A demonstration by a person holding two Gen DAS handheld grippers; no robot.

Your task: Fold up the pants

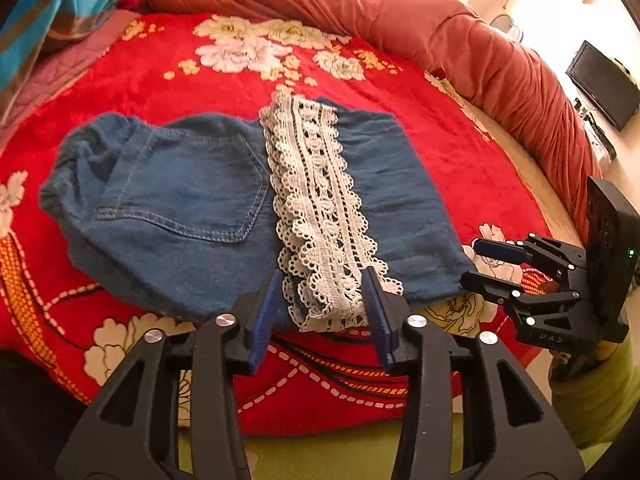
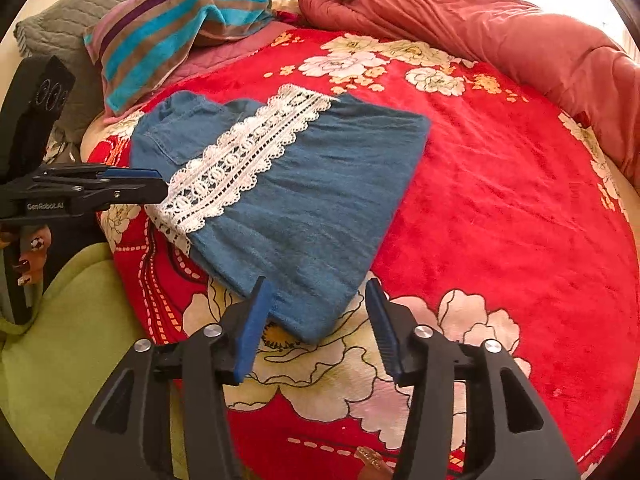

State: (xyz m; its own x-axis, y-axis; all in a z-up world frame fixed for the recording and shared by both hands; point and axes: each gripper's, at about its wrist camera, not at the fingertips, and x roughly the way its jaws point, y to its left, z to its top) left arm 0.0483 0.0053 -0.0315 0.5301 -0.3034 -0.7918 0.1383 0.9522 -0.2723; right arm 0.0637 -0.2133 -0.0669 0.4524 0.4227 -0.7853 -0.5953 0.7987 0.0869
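Blue denim pants (image 1: pixel 192 208) with a white lace hem band (image 1: pixel 320 216) lie folded flat on the red floral blanket (image 1: pixel 160 64). My left gripper (image 1: pixel 322 288) is open, its blue fingers straddling the near end of the lace band without closing on it. My right gripper (image 1: pixel 472 264) shows at the right by the fold's corner, open. In the right wrist view the pants (image 2: pixel 312 200) lie ahead, the lace (image 2: pixel 244 148) runs across them, and my right gripper (image 2: pixel 318 292) is open around the near corner. The left gripper (image 2: pixel 156 184) sits at the lace's left end.
A rolled salmon quilt (image 1: pixel 440 28) lines the far and right side of the bed. A striped towel (image 2: pixel 180 20) lies on a grey pillow (image 2: pixel 60 12) at the head. A green sheet (image 2: pixel 60 340) covers the near edge. A monitor (image 1: pixel 604 84) stands at right.
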